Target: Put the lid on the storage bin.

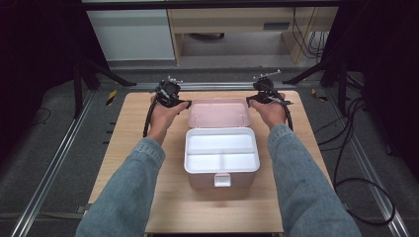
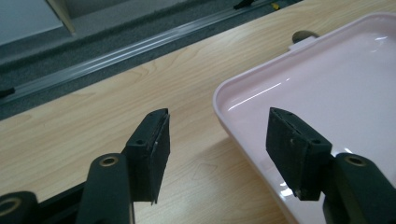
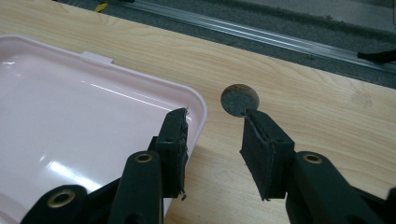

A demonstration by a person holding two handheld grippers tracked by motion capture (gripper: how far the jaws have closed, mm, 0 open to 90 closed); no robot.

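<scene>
Two pairs of tongs, each held in a hand, flank the flipped-back lid of a pink plastic storage box. The left tongs are released, black jaws spread wide: one hangs over bare wood, the other over the lid's corner. The right tongs are also released, jaws apart, straddling the lid's opposite corner near a small round hole in the wood. Between them, the glossy pink lid lies open and flat toward the far edge. Just nearer the person sits the pink plastic storage box, its white inner tray divided into compartments. All rests on the light wooden bench, with denim sleeves reaching in.
</scene>
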